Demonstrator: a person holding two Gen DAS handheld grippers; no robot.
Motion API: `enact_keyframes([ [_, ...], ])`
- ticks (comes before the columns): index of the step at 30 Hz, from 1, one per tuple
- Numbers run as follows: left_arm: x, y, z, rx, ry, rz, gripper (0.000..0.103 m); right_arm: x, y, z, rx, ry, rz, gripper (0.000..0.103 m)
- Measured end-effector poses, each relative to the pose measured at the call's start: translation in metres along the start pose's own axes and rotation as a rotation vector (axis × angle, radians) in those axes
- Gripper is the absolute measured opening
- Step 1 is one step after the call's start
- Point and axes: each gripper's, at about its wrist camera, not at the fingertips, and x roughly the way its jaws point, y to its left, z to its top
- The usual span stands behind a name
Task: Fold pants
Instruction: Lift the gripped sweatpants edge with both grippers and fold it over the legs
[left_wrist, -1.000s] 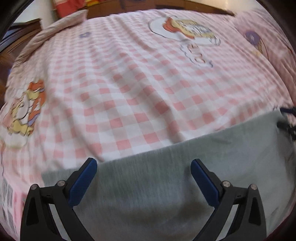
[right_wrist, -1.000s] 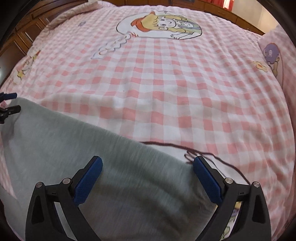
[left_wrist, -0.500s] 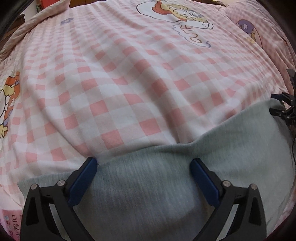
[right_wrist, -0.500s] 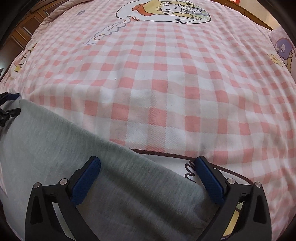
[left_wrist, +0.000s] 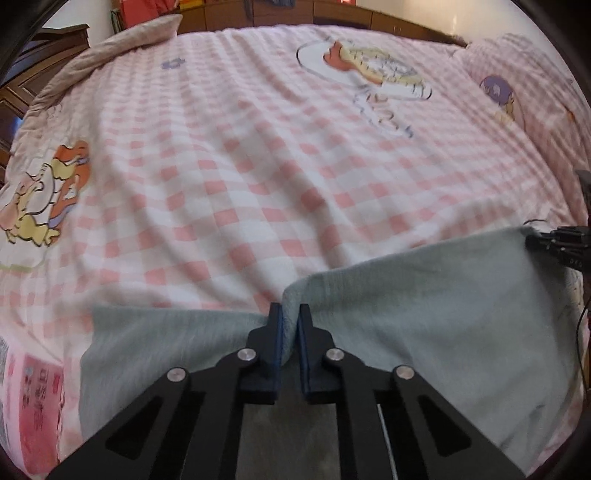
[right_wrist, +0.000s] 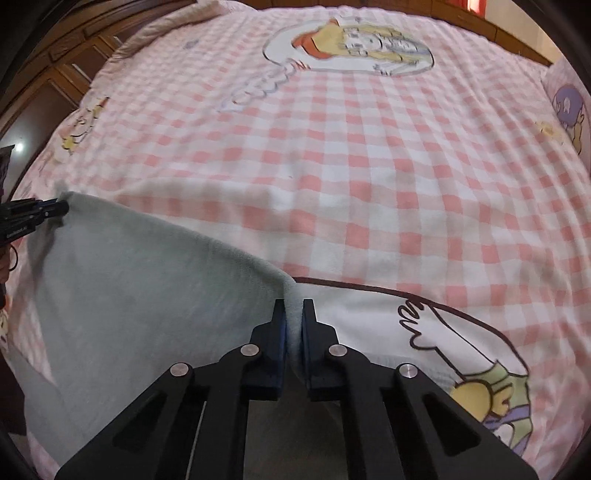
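Below the left claw (left_wrist: 289, 317) the grey pants (left_wrist: 424, 314) are cut off by the edge; the bedsheet (left_wrist: 240, 155) ahead is blurred.

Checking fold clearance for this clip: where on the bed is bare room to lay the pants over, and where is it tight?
Free: the checked bedspread beyond the grey pants, up to the cartoon print and the pillow. Crowded: the near edge, where the left gripper and right gripper are both shut on the pants' far hem.

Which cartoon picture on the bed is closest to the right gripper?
The half-hidden one beside the right gripper, partly under the grey pants. The big circle picture lies far up the bed.
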Motion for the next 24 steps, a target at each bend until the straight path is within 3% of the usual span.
enact_keyframes([
  [13,-0.096,-0.030,-0.042,-0.019,-0.145,0.005,0.006,-0.076,0.020,-0.030,-0.033,-0.133,0.033,0.007],
  [24,-0.170,-0.053,-0.111,-0.097,-0.250,0.003,0.006,-0.138,0.045,-0.090,-0.066,-0.216,0.059,0.007],
])
